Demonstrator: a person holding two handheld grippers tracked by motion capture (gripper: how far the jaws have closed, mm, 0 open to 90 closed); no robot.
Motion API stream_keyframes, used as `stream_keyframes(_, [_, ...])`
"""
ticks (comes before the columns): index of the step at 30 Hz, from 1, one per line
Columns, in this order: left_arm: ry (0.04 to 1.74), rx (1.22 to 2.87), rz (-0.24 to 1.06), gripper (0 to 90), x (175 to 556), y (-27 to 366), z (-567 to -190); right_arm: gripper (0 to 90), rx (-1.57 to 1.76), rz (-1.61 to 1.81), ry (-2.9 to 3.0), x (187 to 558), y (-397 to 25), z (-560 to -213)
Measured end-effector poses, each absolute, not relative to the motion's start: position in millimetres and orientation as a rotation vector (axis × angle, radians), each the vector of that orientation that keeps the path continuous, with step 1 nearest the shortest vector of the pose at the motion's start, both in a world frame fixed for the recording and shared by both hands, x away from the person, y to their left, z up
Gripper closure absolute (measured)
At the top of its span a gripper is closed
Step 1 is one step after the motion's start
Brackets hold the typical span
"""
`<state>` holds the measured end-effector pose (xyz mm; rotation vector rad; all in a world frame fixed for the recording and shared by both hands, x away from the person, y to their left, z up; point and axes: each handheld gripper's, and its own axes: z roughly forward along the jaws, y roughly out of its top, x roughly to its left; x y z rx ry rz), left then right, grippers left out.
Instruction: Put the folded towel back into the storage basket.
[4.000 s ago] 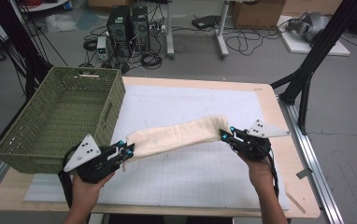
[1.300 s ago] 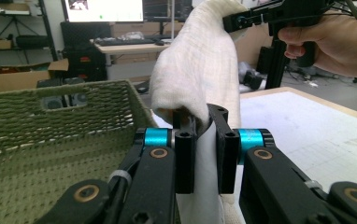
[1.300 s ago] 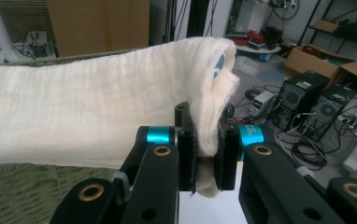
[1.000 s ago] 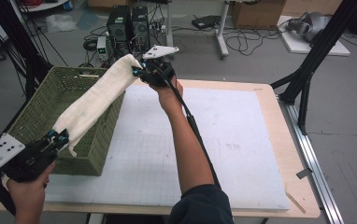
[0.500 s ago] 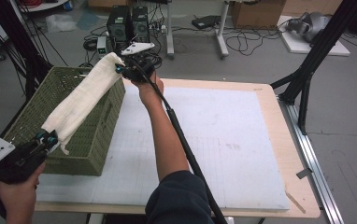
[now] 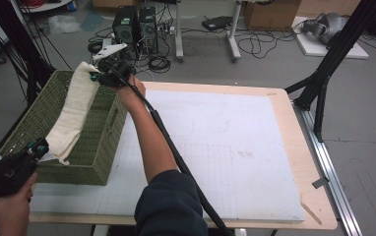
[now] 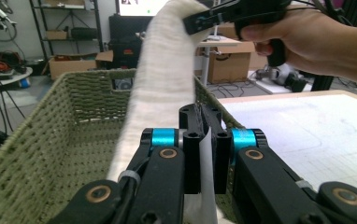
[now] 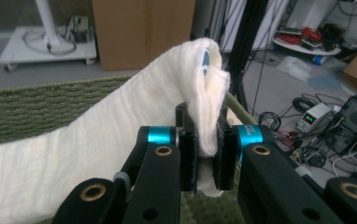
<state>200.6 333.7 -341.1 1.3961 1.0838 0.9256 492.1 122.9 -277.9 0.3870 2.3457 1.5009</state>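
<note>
A cream folded towel hangs stretched lengthwise above the green woven basket at the table's left. My right gripper is shut on the towel's far end over the basket's far rim; its jaws pinch bunched cloth. My left gripper is shut on the near end at the basket's near rim, its jaws clamping a thin fold of the towel. The right gripper also appears at the top of the left gripper view.
A white gridded mat covers the wooden table to the right of the basket. The right forearm and its cable cross the mat's left part. Black frame legs stand at the right; computers and cables lie on the floor behind.
Both grippers have carried the towel leftward from over the mat to above the basket. Over the last second it has shifted further left and sunk lower toward the basket.
</note>
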Motion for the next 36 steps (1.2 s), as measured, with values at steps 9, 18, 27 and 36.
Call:
stream_keyframes(9, [1.147,1.371,0.879,56.1,204.4,340.5,-343.2,52.0,0.537,1.393,2.325,498.9,150.1,-290.9])
stream_keyframes(18, [1.143,1.355,0.873,41.3,208.1,337.0,-344.0,49.6,0.523,1.418,2.331,494.2,130.9,-283.0])
stream_keyframes(27, [1.115,1.374,0.813,27.2,214.6,317.5,-341.4,42.4,0.540,1.472,2.399,483.8,80.7,-285.3])
stream_keyframes(36, [1.038,1.420,0.729,19.1,218.6,289.8,-336.3,29.6,0.589,1.512,2.393,464.5,24.0,-282.1])
